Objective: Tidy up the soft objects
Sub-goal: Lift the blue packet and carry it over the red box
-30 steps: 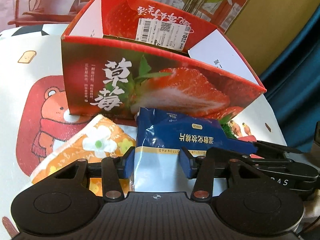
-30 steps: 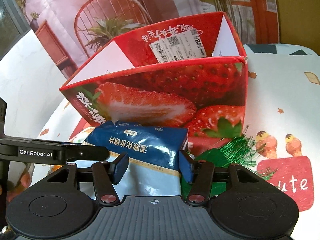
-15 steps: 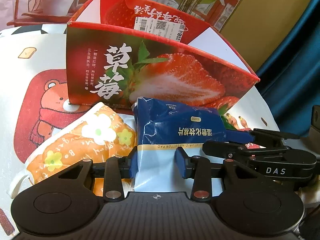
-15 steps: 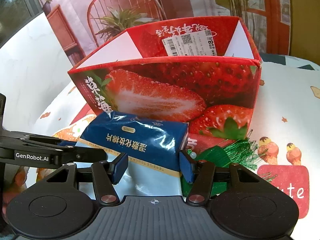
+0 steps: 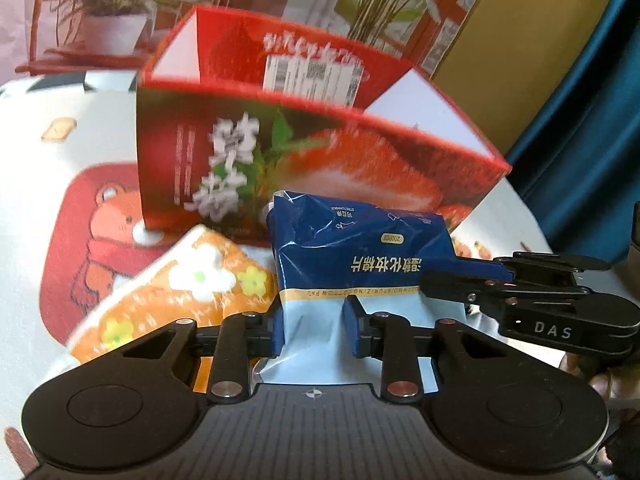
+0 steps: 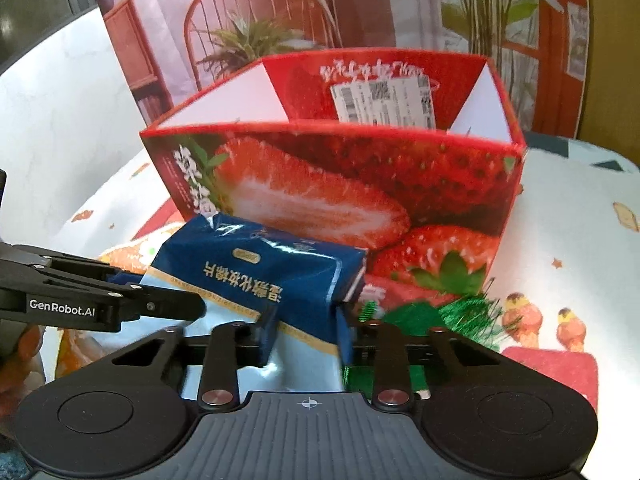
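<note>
A blue and white cotton pad pack (image 5: 360, 256) is held off the tablecloth in front of an open red strawberry box (image 5: 304, 160). My left gripper (image 5: 314, 330) is shut on the pack's near left end. My right gripper (image 6: 306, 332) is shut on its near right end. The pack (image 6: 260, 268) also shows in the right wrist view, with the box (image 6: 340, 184) behind it. An orange flowered soft pack (image 5: 176, 300) lies on the cloth left of the blue pack. The box's inside is mostly hidden.
A green tinsel item (image 6: 452, 312) lies right of the blue pack, against the box front. The tablecloth (image 5: 80, 184) has a bear print. A blue curtain (image 5: 592, 112) hangs at the right. A plant-and-chair backdrop (image 6: 260, 32) stands behind the box.
Both grippers have closed tighter on the blue pack and lifted it up toward the box. The orange pack stayed on the cloth.
</note>
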{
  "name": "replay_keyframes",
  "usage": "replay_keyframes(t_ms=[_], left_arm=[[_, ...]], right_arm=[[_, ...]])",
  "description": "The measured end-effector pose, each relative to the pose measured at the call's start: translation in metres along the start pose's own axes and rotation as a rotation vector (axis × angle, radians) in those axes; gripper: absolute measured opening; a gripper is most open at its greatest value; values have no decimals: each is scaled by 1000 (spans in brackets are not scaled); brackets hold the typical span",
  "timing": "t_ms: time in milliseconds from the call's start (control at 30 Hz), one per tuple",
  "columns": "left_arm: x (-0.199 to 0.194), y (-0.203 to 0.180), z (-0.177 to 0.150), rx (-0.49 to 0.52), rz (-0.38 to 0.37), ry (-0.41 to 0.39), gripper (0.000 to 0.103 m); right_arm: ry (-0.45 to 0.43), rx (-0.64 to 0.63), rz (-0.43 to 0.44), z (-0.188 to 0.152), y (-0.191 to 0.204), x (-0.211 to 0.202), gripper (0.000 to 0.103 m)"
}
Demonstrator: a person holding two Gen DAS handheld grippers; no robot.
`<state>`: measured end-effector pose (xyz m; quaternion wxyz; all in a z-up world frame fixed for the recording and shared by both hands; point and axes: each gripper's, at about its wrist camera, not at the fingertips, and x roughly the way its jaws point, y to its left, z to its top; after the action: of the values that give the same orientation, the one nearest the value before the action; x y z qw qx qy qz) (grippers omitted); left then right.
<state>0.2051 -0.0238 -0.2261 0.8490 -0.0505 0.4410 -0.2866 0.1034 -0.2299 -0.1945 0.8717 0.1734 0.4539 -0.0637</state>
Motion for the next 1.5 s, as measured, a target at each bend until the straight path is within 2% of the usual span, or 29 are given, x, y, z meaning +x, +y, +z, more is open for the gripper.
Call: replay_keyframes(t_ms=[267,633,833,1067,1167,1300,1500], left_arm=[[-40,-6,27,35,-44,-128,31],[-63,-24,62,99,-49,-226,31],[-46,-29,95,139,-8,-260,31],[-9,-6,151,100,17,-292,31],[14,-3,165,93,66,-277,31],[36,-8,170,144,133,-228,31],[56,1,161,151,119,-128,30]], right_arm=[[-133,-73,43,29,3,-39,23],[-234,-145,54,74,6,-65,23],[-261,-228,16,103,4,-55,23],[-254,-287,-34,149,-12,-20,23],[-254,-296,-66,164,-20,1,23],[-197,-317,-126,171,-25,37,23],[-103,-292,-144,163,-35,70,23]])
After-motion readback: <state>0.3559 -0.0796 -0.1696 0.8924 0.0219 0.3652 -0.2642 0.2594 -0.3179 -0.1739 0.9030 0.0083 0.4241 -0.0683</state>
